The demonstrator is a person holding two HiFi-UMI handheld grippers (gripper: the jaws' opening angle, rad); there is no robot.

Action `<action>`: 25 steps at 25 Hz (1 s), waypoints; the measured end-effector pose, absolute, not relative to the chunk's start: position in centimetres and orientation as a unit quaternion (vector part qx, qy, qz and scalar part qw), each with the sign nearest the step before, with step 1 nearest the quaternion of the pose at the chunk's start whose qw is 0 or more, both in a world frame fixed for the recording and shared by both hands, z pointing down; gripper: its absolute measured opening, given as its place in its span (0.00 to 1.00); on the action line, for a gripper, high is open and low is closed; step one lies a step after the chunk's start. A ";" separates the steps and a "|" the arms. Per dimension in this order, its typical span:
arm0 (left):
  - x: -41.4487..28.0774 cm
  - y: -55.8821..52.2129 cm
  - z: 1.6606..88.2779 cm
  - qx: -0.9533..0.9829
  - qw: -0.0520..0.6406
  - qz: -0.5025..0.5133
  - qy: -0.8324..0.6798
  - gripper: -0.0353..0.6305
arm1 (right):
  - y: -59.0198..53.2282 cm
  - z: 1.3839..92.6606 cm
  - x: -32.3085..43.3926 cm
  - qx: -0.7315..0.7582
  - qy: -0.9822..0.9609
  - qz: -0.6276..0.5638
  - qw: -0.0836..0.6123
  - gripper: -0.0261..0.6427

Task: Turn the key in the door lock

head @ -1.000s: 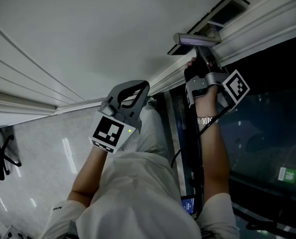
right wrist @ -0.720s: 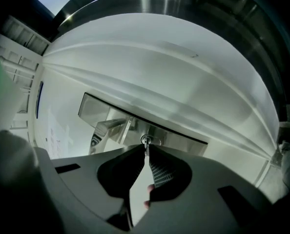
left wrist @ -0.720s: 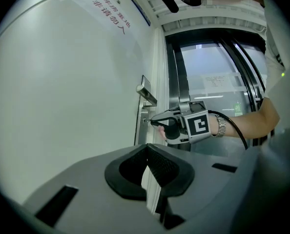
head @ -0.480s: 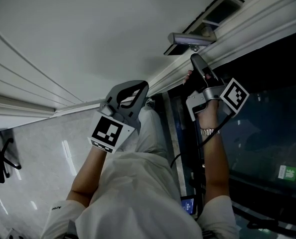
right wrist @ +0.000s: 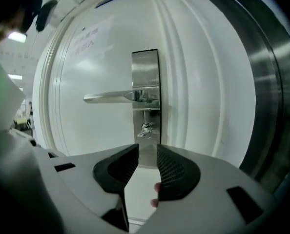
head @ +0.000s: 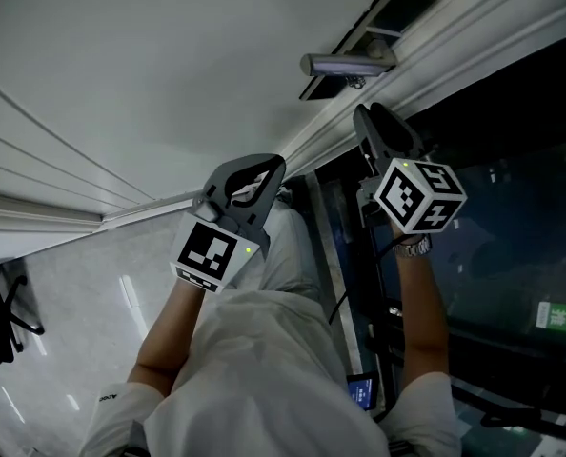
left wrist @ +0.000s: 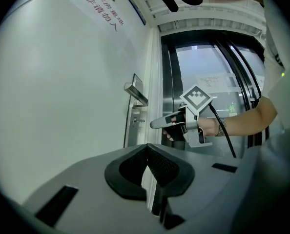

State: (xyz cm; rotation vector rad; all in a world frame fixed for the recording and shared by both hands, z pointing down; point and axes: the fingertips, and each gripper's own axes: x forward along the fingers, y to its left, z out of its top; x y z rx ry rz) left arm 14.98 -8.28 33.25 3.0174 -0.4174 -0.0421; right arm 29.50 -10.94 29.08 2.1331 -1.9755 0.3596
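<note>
- The key (right wrist: 145, 130) is sitting in the door lock (right wrist: 146, 72), a tall brushed-steel plate. It is low on the plate, just under the lever handle (right wrist: 111, 97).
- The key is looking small and silvery, and its bow is sticking out from the plate and slanting down to the left.
- The lock is standing upright near the edge of the white door (right wrist: 86, 145), with the handle reaching level to the left in the right gripper view.
- The right tongs (right wrist: 147, 150) are pointing at the lock from just below the key. Their jaws have just been opening and are now standing apart with nothing between them, and the key is lying clear ahead of them.
- The person's fingers (right wrist: 156, 186) are peeking out beneath the right jaw.
- The left tongs (left wrist: 147, 150) are hanging well apart from the lock, with the jaw tips meeting and holding nothing.
</note>
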 end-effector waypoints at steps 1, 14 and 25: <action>15.1 -8.2 33.2 0.990 0.048 -0.014 -0.135 0.06 | -10.9 29.3 29.7 0.730 -0.662 0.094 0.144 0.18; 14.4 -8.6 32.6 0.988 0.044 -0.021 -0.143 0.06 | -12.8 29.2 27.5 0.634 -0.513 -0.281 0.506 0.18; 14.2 -9.3 33.0 0.987 0.050 -0.018 -0.151 0.06 | -14.8 29.3 28.1 0.619 -0.484 -0.308 0.536 0.18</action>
